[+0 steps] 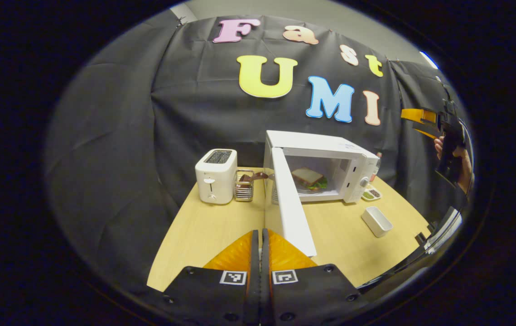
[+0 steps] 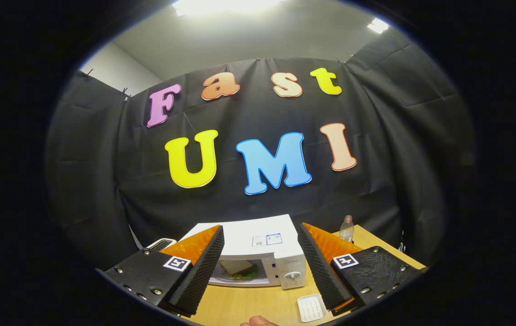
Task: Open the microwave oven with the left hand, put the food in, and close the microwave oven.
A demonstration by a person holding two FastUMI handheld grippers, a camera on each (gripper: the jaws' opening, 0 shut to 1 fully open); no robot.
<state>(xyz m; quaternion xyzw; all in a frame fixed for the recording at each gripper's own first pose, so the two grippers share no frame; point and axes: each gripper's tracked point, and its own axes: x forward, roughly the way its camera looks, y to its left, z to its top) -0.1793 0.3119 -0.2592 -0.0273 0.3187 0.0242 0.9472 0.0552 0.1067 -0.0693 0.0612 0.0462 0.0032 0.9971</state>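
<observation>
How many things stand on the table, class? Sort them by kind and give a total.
Appliances: 2, the microwave oven and the toaster
Food: 1, the sandwich inside the oven
Dishes and trays: 2, the white rectangular dish and the small sauce tray
Wire racks: 1, the rack beside the toaster
Bottles: 1, the bottle
Total: 7

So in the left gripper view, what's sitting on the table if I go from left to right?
Toaster → small wire rack → open microwave door → sandwich inside the microwave → little sauce dish → white rectangular tray, then the right gripper held up at the far right.
</observation>
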